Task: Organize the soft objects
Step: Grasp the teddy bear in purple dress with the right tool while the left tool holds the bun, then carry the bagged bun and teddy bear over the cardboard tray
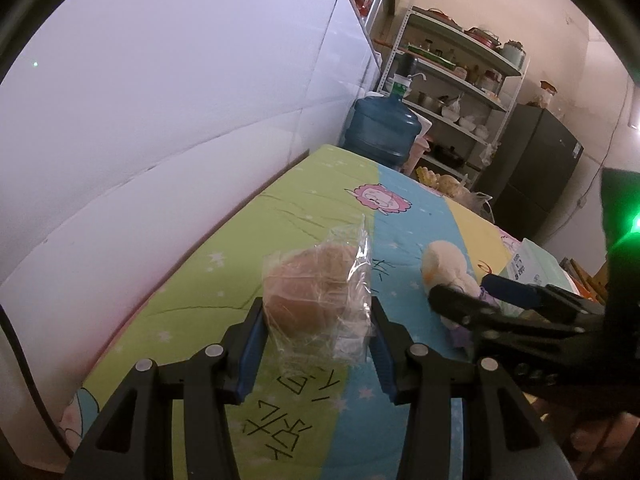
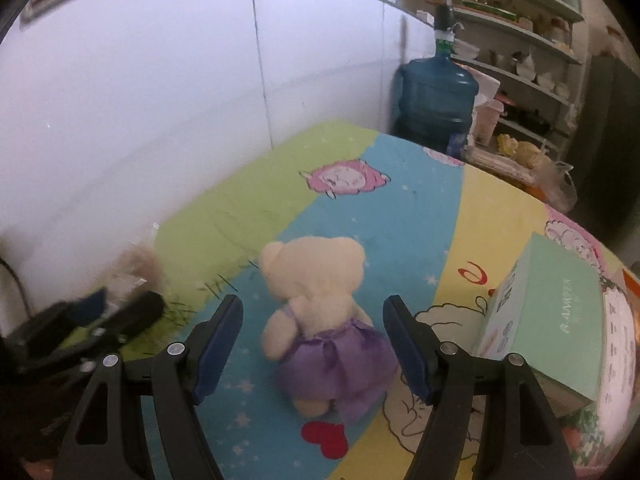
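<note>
A bread bun in a clear plastic bag (image 1: 308, 296) rests on the cartoon-print cloth (image 1: 288, 216). My left gripper (image 1: 317, 309) is shut on it, with both blue pads against the bag's sides. To its right lies a cream teddy bear in a purple skirt (image 2: 316, 280), back towards me. My right gripper (image 2: 313, 302) stands open around the bear, one finger on each side with a gap to each. The left wrist view shows the bear (image 1: 444, 264) partly behind the right gripper (image 1: 460, 286). In the right wrist view the left gripper (image 2: 116, 308) and the bun (image 2: 136, 264) are blurred at far left.
A mint-green box (image 2: 560, 320) sits on the cloth just right of the bear. The white wall (image 2: 160, 100) runs along the cloth's left edge. A blue water jug (image 2: 436, 96), a metal shelf rack (image 2: 520, 40) and a dark cabinet (image 1: 536, 176) stand beyond the far end.
</note>
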The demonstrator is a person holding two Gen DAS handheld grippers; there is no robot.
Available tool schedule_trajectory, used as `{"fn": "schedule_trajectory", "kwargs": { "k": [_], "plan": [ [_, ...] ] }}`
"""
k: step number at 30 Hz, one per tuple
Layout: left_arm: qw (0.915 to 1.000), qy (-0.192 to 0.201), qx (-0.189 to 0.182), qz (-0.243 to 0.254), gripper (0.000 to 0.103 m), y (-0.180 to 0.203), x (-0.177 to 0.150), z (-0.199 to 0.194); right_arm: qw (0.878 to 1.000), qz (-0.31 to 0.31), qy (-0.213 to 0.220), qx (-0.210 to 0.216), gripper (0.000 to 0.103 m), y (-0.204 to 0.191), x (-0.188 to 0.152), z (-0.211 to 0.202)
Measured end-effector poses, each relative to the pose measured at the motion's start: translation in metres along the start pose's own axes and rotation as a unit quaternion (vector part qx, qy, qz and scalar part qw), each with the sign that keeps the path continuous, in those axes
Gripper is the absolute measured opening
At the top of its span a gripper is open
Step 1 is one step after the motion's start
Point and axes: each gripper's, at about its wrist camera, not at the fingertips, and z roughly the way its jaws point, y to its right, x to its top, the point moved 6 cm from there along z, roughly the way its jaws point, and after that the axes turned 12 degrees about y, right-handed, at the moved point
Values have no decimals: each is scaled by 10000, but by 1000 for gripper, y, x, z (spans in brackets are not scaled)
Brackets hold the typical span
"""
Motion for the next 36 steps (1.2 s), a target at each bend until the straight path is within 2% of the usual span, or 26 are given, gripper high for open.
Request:
{"fn": "schedule_trajectory", "kwargs": {
  "k": [3, 6, 10, 23, 36],
  "plan": [
    [10000, 5, -38, -9, 48, -1, 0, 0, 9995, -219, -177, -124, 74, -4, -5, 10],
    [10000, 9, -47, -30, 48, -4, -1, -2, 9985, -385, -267, -273, 55, -2, -10, 17],
    [10000, 60, -50, -32, 48, -6, 1, -6, 9986, -394, -190, -288, 50, -1, -10, 15],
    [9997, 231, -117, 48, 48, -1, 7, -28, 9988, -241, 407, -92, 49, -9, 6, -40],
    [9983, 413, -345, 201, 48, 29, 7, -61, 9969, -16, 776, -98, 49, -1, 4, -106]
  ]
}}
